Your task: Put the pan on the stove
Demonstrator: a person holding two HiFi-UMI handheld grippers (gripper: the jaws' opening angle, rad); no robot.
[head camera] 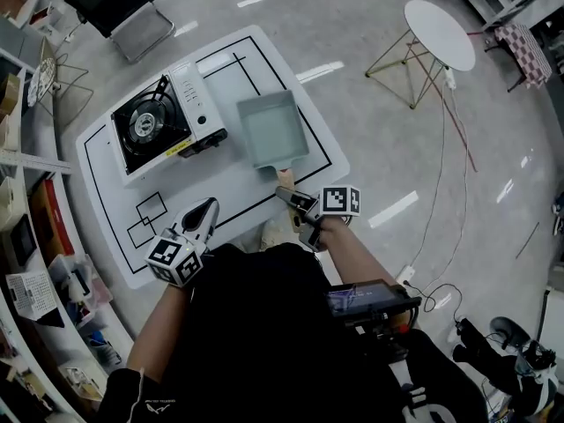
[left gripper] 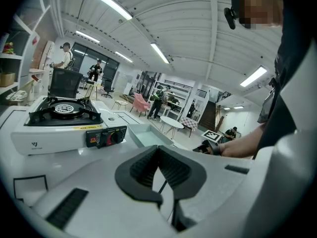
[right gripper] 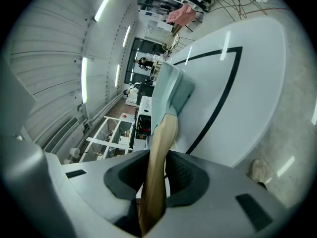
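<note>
Stove [head camera: 150,126] stands at the left of the white desk [head camera: 231,179], its burner bare. The left hand-held gripper [head camera: 208,208] is over the desk's near edge, jaws together on nothing. The pan [head camera: 273,129] sits on the desk just right of the stove, not on it. The right hand-held gripper [head camera: 293,197] is clamped on its wooden handle [right gripper: 161,148], whose end is hidden between the jaws. The person's torso covers part of the desk's near edge. A round table [head camera: 439,33] stands well apart at the right.

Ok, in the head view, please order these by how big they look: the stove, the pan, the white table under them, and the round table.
1. The white table, clearly the largest.
2. The stove.
3. The pan and the round table look about alike. The round table stands farther from the camera, so I do not rank them.
</note>
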